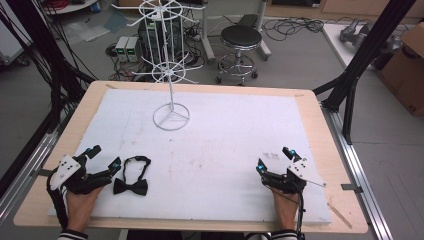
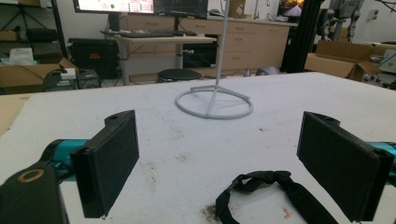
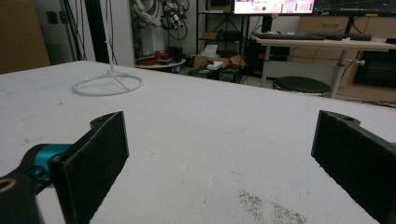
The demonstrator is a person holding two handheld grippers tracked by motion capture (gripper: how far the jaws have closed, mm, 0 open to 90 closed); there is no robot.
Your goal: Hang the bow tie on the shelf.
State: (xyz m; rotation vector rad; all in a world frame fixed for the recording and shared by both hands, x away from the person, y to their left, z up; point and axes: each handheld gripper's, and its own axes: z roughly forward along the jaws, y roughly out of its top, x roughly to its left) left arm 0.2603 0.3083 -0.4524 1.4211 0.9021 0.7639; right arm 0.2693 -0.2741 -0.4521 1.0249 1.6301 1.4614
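Your left tool point(image 1: 104, 157) and right tool point(image 1: 274, 158) both rest on the bench's point(image 1: 310, 100) scuffed white foam mat, jaws spread wide and empty. The black fabric bow tie point(image 1: 131, 186) lies flat just beside your left tool — its strap looped. A white wire stand point(image 1: 171, 116) rises from a ring base farther back.

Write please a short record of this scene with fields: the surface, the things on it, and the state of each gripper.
surface: white foam mat on a light wooden table
item 1: black fabric bow tie with loop strap, lying flat beside the left gripper
item 2: white wire display stand with ring base, upright at the far side
left gripper: open, holding nothing
right gripper: open, holding nothing
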